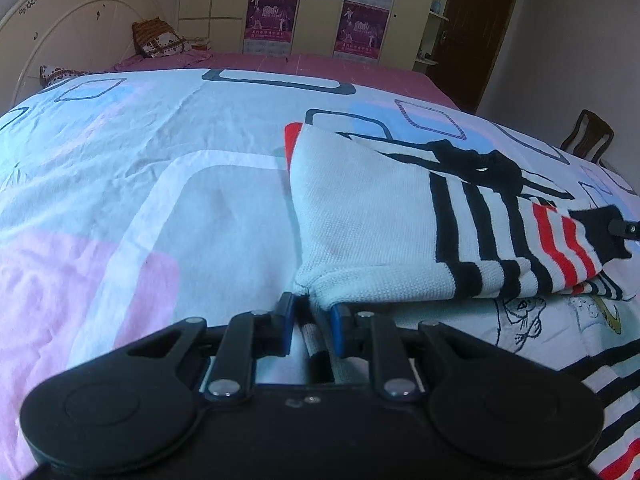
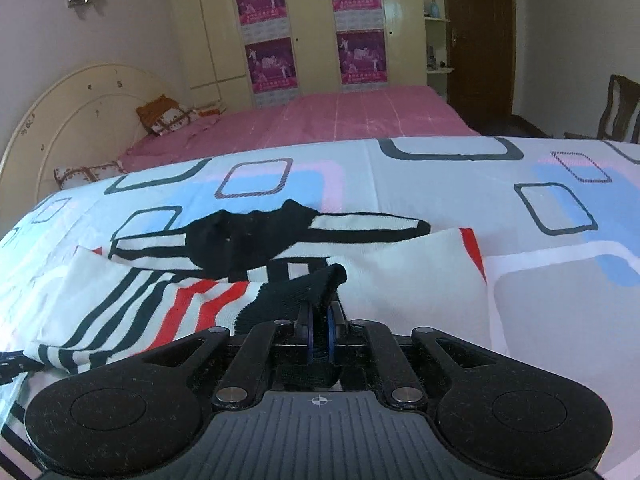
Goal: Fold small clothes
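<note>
A small white knit sweater (image 1: 372,216) with black and red stripes lies partly folded on the patterned bedsheet (image 1: 160,152). My left gripper (image 1: 312,312) is shut on a near corner of its white part. My right gripper (image 2: 320,320) is shut on the black cuff (image 2: 304,292) of the striped sleeve, which is laid across the sweater (image 2: 408,280). The right gripper's tip also shows at the far right of the left wrist view (image 1: 626,229), holding that cuff. The sweater's black collar (image 2: 248,236) lies behind the sleeve.
The bed carries a pink sheet (image 2: 360,120) further back, with pillows (image 2: 168,118) by the round headboard (image 2: 80,108). A wardrobe with purple posters (image 2: 312,28) stands behind. A wooden chair (image 2: 620,108) and dark door (image 2: 480,32) are at the right.
</note>
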Demonstrator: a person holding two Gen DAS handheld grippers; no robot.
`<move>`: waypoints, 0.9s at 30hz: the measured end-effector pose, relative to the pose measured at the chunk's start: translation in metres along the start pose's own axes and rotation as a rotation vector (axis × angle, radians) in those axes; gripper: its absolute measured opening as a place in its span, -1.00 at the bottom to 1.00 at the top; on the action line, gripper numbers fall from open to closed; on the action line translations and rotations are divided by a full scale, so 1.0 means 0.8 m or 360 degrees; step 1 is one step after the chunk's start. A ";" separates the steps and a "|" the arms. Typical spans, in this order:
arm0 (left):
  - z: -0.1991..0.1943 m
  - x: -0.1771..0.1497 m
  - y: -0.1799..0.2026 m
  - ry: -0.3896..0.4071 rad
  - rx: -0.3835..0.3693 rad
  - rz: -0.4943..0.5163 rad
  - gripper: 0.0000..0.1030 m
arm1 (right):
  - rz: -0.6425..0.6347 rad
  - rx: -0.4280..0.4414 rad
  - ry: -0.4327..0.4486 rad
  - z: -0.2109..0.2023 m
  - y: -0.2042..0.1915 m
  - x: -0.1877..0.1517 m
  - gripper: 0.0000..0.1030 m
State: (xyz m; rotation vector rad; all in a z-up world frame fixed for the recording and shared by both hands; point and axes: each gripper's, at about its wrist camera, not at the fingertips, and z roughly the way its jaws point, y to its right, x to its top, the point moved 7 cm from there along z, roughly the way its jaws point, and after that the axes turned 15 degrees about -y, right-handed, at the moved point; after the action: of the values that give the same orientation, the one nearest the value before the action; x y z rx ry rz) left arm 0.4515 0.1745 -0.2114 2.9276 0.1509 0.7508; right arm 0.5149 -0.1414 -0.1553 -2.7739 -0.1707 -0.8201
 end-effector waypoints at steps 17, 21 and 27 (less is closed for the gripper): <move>0.007 0.010 0.069 -0.0026 0.0004 0.0176 0.29 | -0.0060 -0.0090 -0.0286 0.037 -0.029 -0.037 -0.68; -0.008 0.021 0.076 0.0002 -0.0040 0.0256 0.29 | -0.0072 -0.0038 -0.0226 0.020 -0.024 -0.020 -0.68; 0.037 0.102 0.071 -0.0007 -0.0135 0.0172 0.29 | -0.0084 -0.0003 -0.0198 0.059 -0.023 0.034 -0.68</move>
State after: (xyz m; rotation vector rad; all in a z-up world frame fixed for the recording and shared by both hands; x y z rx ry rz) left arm 0.5409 0.1260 -0.1911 2.8753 -0.0393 0.7463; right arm 0.5587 -0.1102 -0.1753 -2.8346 -0.2668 -0.6600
